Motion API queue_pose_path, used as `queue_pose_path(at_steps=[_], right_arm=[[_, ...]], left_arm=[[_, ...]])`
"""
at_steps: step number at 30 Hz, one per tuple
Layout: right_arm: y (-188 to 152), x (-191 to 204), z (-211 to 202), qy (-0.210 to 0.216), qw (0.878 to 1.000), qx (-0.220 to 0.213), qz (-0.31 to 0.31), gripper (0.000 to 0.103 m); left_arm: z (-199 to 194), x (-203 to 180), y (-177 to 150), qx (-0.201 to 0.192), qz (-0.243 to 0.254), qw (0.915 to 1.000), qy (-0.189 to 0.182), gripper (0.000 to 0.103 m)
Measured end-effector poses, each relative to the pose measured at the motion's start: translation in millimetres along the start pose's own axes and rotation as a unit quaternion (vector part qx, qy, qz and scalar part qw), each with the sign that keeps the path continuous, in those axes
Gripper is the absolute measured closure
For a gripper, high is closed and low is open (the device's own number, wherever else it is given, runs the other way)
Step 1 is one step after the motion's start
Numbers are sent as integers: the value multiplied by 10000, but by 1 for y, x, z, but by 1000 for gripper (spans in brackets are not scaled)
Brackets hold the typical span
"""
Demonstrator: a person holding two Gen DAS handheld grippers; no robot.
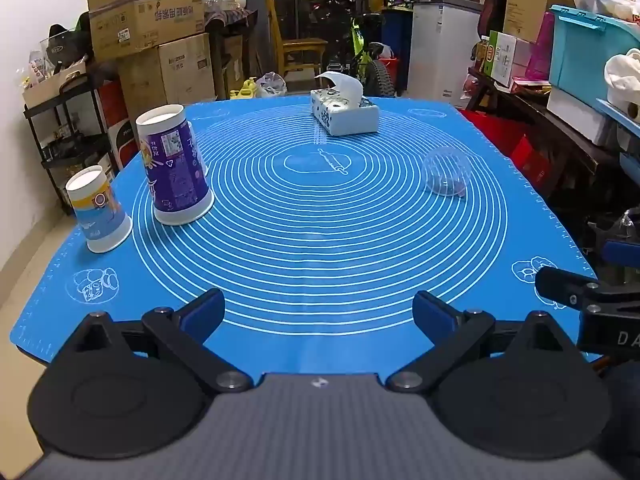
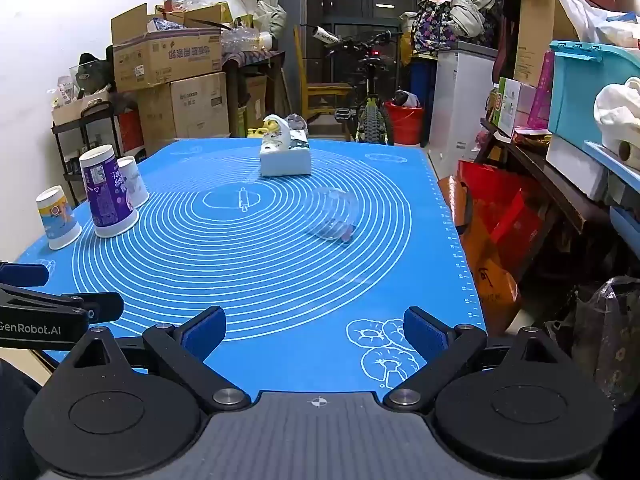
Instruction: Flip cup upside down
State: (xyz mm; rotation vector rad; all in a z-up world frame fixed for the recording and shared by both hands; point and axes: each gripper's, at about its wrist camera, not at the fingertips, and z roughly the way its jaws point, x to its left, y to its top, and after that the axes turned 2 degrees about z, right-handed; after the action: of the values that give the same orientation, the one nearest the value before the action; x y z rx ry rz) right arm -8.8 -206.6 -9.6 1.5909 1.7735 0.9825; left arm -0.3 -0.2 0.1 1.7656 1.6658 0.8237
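A clear plastic cup (image 1: 447, 174) lies on its side on the blue mat (image 1: 320, 248), right of the middle; it also shows in the right wrist view (image 2: 334, 218). A purple paper cup (image 1: 176, 164) and a smaller blue-and-yellow cup (image 1: 98, 208) stand upside down at the left, also in the right wrist view as the purple cup (image 2: 106, 196) and the small cup (image 2: 58, 218). A third white cup (image 2: 132, 182) stands behind the purple one. My left gripper (image 1: 319, 314) and right gripper (image 2: 315, 330) are open and empty near the mat's front edge.
A tissue box (image 1: 344, 110) stands at the back of the mat, also in the right wrist view (image 2: 285, 156). Cardboard boxes (image 1: 148, 20) and a shelf stand left, a bicycle (image 2: 370, 92) behind, bins and bags (image 2: 500, 216) right.
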Motion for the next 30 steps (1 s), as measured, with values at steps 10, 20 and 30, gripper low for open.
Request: queue_pose_path(at_steps=[10,20,30], right_arm=[[0,1,-1,-25,10000,-32,-37,7],[-1,1,-2,-26,10000,-30,-49,7],[-1,2,-3,-16,10000,-16,-78,7]], left_arm=[[-4,1,-2,12,-3,10000,58,4],[-2,0,0,15,8,10000,45,4],[0,0,-2,13,36,10000,67,4]])
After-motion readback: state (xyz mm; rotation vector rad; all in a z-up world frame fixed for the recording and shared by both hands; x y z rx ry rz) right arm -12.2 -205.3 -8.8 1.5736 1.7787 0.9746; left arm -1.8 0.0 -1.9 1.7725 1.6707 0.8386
